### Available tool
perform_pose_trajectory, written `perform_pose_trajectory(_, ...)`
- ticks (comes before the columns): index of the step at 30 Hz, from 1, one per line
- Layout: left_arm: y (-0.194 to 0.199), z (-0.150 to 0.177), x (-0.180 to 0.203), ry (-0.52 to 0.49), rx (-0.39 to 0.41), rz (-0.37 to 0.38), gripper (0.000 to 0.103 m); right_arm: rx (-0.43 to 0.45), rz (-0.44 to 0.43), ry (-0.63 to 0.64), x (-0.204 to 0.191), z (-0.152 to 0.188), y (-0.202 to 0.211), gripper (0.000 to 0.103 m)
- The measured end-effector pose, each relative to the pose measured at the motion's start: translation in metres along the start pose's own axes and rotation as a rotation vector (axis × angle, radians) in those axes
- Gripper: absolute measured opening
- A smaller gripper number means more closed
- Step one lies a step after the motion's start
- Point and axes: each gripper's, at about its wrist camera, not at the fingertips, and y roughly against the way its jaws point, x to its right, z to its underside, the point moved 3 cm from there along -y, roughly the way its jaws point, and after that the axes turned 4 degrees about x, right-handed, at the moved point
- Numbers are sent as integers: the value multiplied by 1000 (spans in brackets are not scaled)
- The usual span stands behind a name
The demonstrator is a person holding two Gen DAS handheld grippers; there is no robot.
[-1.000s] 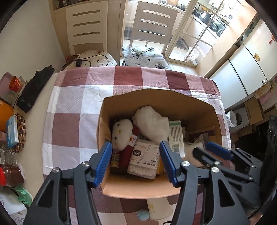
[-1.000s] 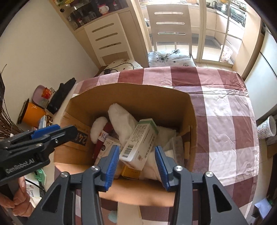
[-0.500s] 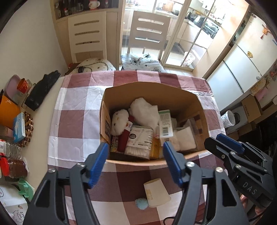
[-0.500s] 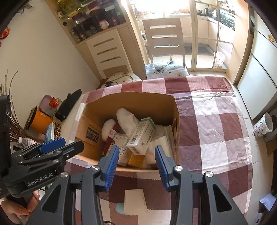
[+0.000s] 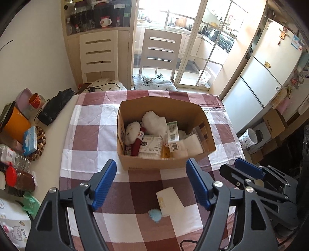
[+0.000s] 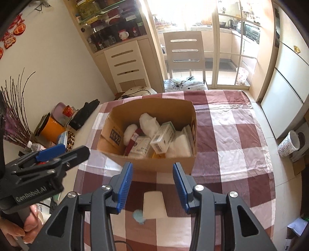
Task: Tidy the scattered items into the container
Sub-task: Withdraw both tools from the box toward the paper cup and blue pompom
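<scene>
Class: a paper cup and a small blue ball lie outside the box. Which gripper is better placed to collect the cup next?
Right. The right gripper is open with the paper cup centred between its jaws; the left gripper sees it off-centre.

A home dining room is shown: beyond the fingers, a table covered by a maroon-and-white checked tablecloth is faced by two slatted wooden chairs with cushioned seats. Behind the chairs, a glass-fronted cabinet filled with cups and jars is seen. A kitchen with countertop appliances is glimpsed through glazed doors, and a white refrigerator is placed to the right of the fingers.
</scene>
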Motion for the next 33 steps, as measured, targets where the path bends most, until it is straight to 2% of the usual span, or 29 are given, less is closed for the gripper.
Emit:
perform_pose_trajectory(14, 23, 69, -3, 7, -31, -22, 76, -44, 15, -21, 4, 68, 17, 44)
perform_pose_trajectory(15, 24, 73, -3, 8, -33, -24, 76, -70, -33, 69, 3, 72, 18, 44)
perform_pose_trajectory(16, 25, 77, -4, 11, -35, -25, 76, -77, -42, 87, 3, 76, 19, 44)
perform_pose_trajectory(33, 37, 134, -7, 35, -80, -29, 77, -150, -47, 69, 8, 139, 29, 44)
